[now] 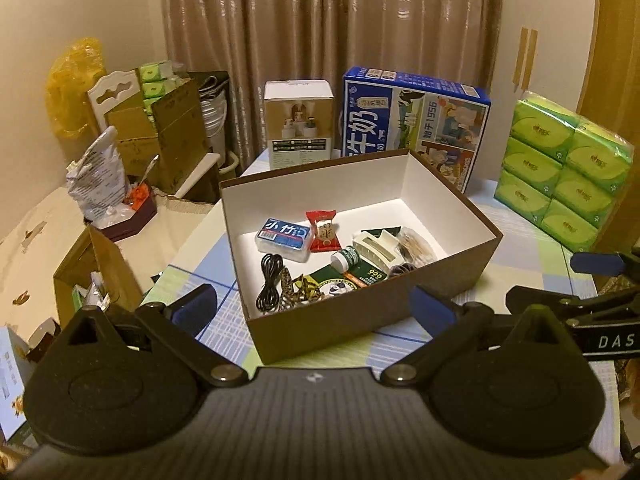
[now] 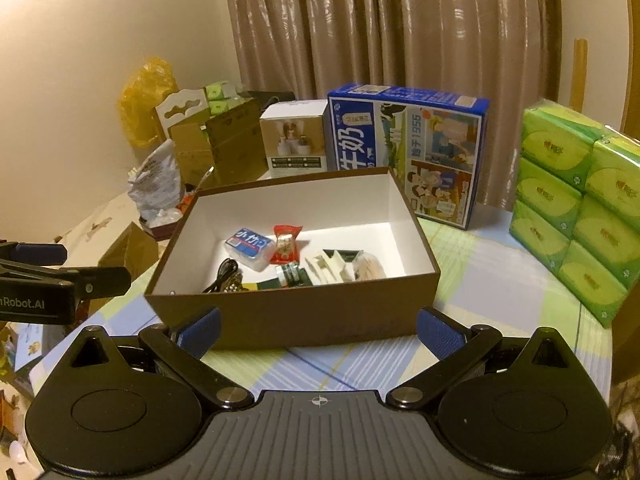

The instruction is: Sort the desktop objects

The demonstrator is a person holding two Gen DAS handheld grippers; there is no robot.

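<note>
A brown cardboard box (image 1: 348, 320) (image 2: 304, 316) with a white inside stands on the checked tablecloth. It holds a blue-labelled plastic case (image 1: 285, 239) (image 2: 249, 247), a red snack packet (image 1: 323, 230) (image 2: 286, 245), a black cable (image 1: 270, 280), a cream hair claw (image 1: 376, 251) (image 2: 326, 268), a small green bottle (image 1: 346, 258) and other small items. My left gripper (image 1: 314, 307) hangs open just before the box's near wall, nothing between its fingers. My right gripper (image 2: 318, 332) is likewise open and empty at the box's front.
Behind the box stand a blue milk carton (image 1: 416, 120) (image 2: 408, 152) and a white product box (image 1: 298, 124). Green tissue packs (image 1: 560, 168) (image 2: 576, 208) are stacked at the right. Cardboard boxes (image 1: 160, 132) and bags crowd the left.
</note>
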